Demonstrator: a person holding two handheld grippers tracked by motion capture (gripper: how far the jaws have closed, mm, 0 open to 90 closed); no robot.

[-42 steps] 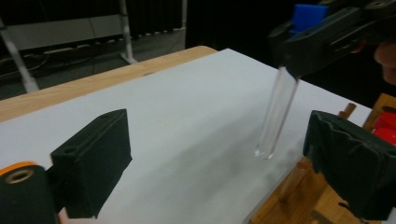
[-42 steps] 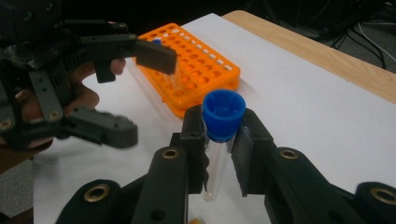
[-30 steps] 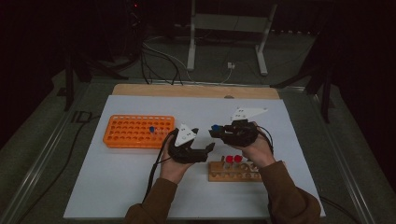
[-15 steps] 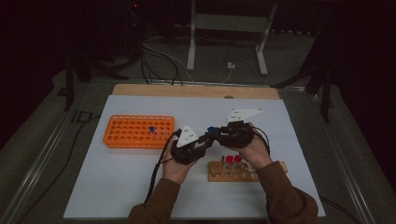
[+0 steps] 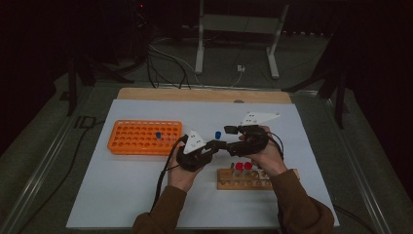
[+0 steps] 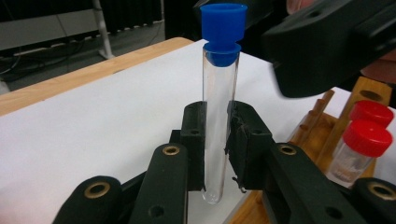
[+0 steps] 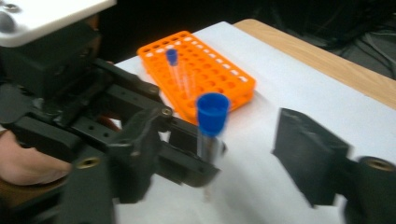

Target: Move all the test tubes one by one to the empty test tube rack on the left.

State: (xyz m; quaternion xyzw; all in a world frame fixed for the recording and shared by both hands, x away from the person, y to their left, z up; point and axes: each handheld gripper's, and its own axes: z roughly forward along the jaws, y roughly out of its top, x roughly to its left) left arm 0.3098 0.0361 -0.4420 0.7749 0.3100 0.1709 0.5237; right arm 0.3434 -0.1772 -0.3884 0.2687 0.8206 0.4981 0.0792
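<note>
rack (image 5: 144, 137): orange, toward the surface's left edge, one blue-capped tube standing in it; I take it as the likely drop-off.
left tongs (image 6: 215, 140): clenched on the tube's glass, low on its length.
tube (image 6: 219, 105): over the middle of the surface, just behind the wooden block, long axis upright, blue cap (image 6: 223, 31) on top and well clear of my left pads.
right tongs (image 7: 247, 140): released, jaws wide apart, one on either side of the tube.
key relation: the cap lies just ahead of my right tongs, at jaw height; I judge a short advance and a squeeze takes it.
block (image 5: 253, 179): wooden, near the surface's front edge, holding two red-capped vials.
</note>
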